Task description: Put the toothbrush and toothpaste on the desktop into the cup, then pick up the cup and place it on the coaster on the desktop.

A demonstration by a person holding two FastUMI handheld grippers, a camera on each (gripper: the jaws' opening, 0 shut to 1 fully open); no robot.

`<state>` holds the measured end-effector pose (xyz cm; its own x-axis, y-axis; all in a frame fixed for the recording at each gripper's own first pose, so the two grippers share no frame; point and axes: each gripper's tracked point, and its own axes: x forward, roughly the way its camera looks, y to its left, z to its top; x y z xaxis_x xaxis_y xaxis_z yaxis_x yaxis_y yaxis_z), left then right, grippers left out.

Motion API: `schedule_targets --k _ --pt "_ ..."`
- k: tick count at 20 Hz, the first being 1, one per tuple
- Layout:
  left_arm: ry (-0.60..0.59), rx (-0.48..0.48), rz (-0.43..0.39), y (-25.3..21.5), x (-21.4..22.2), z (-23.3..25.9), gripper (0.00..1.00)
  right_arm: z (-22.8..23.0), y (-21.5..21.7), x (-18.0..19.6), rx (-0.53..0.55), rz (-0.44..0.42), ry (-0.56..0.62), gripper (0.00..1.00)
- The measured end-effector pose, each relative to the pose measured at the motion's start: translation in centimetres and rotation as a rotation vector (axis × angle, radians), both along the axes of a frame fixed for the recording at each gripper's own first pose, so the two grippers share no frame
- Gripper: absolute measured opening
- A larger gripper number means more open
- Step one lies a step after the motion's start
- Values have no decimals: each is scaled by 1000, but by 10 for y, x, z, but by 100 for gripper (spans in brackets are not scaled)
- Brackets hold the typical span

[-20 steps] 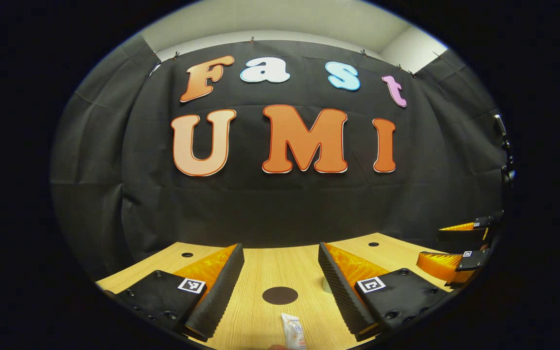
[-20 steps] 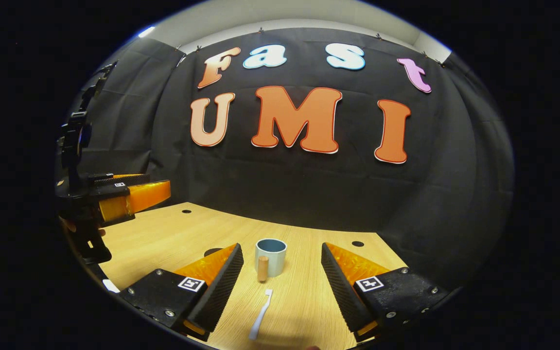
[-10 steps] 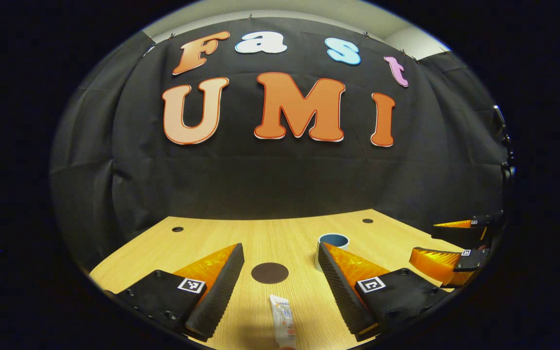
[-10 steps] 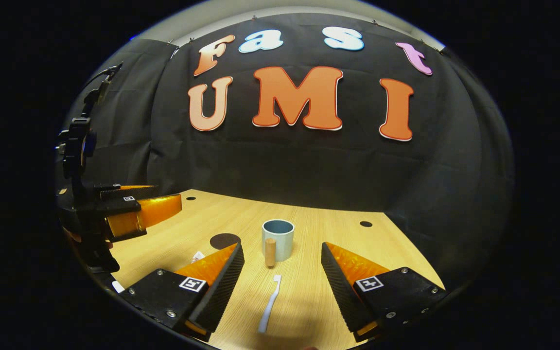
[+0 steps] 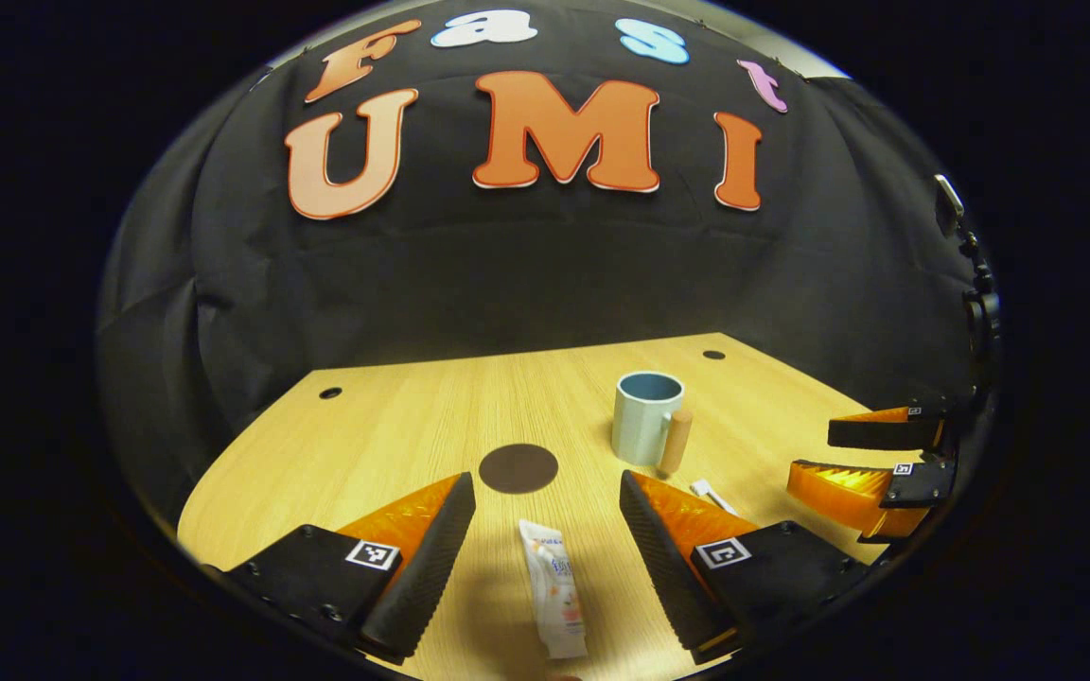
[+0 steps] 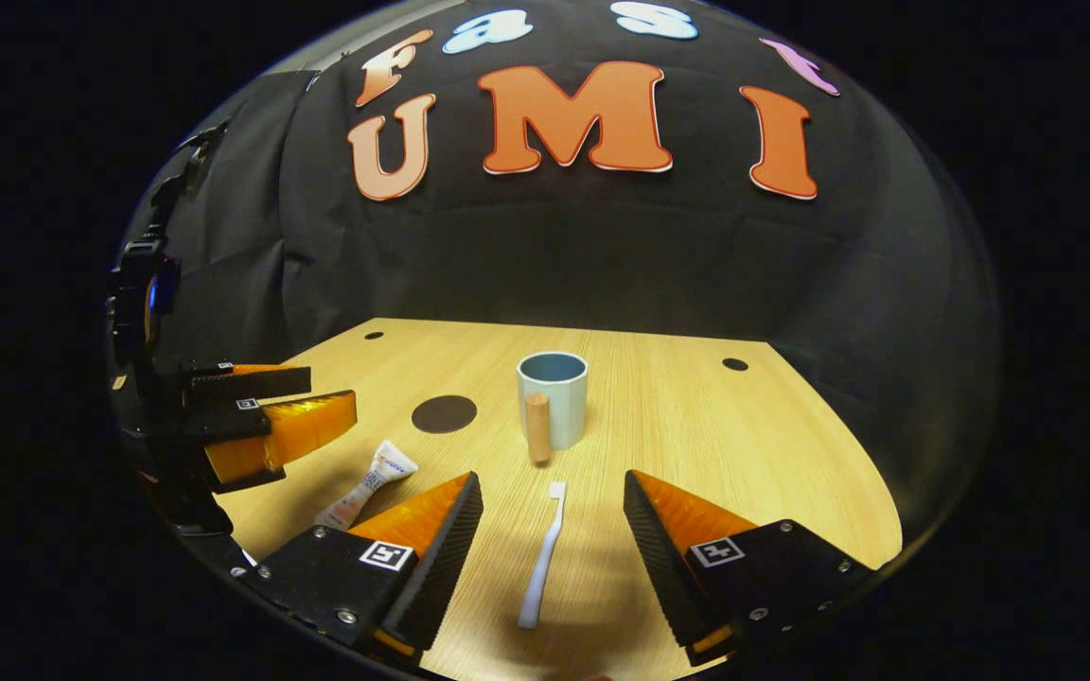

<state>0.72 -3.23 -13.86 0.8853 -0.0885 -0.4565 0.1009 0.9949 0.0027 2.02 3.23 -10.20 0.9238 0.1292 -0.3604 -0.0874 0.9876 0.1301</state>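
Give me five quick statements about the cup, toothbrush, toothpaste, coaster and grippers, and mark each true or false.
1. The cup stands upright on the desk. True.
2. The toothbrush is inside the cup. False: it lies flat on the desk, in front of the right gripper.
3. The toothpaste lies between the left gripper's open fingers, untouched. True.
4. The cup sits on the coaster. False: the coaster is bare, beside the cup.
5. The right gripper is shut on the toothbrush. False: it is open and holds nothing.
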Motion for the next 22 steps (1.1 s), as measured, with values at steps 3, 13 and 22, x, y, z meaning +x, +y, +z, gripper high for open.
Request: schedule_targets --k 3,13,22 --pt "69 13 -5 1 -6 -19 98 -20 6 2 -9 14 61 88" --pt "276 -5 -12 -1 -15 -77 98 -62 18 7 -40 37 237 72" --pt "398 -10 -4 3 -26 -121 86 -99 20 18 -1 3 345 33"
